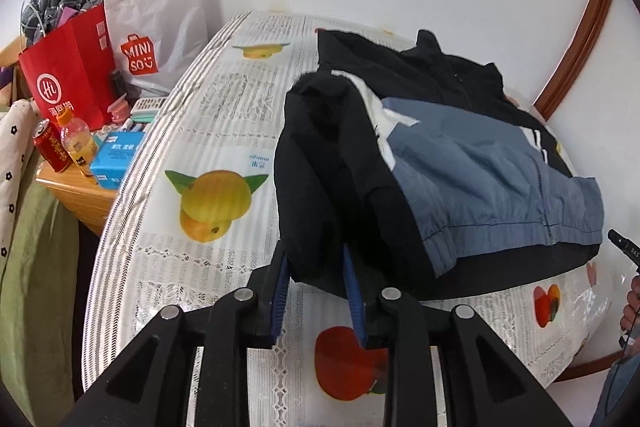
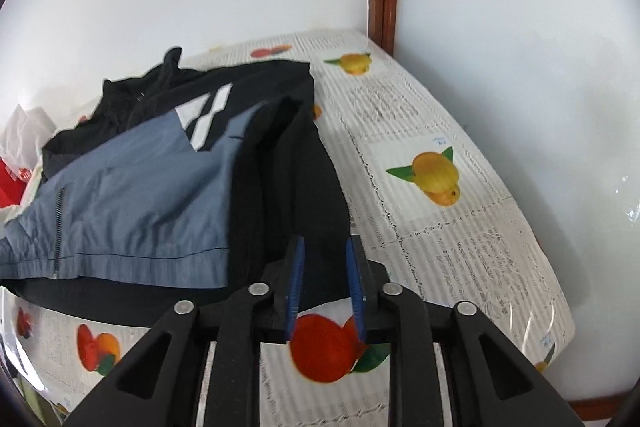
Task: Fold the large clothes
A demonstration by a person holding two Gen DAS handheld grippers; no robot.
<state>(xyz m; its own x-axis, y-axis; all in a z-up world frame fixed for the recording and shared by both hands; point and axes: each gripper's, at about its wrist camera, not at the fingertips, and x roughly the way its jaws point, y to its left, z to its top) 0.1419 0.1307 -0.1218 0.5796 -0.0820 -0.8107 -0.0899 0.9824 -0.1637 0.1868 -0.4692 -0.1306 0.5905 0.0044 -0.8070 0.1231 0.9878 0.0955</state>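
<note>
Through the left wrist camera I see my left gripper [image 1: 316, 259] at six o'clock, its blue-padded jaws set fairly wide with the end of a black sleeve [image 1: 320, 163] lying between them; whether the pads actually pinch the cloth I cannot tell. The black and slate-blue zip-front windbreaker jacket [image 1: 480, 163] lies front-up toward three o'clock on the round table under a clear-covered fruit-print cloth [image 1: 208, 147]. A red paper shopping bag [image 1: 68, 75] stands off the table at ten o'clock.

Through the right wrist camera, my right gripper [image 2: 325, 259] sits at six o'clock, jaws apart by a similar gap, straddling the other black sleeve [image 2: 288, 179] near its cuff. The jacket body spreads toward nine o'clock.

I judge I am at the sleeve-folding step. Next, both jaws should close firmly on the cuffs, then carry each sleeve inward across the blue front panel.
</note>
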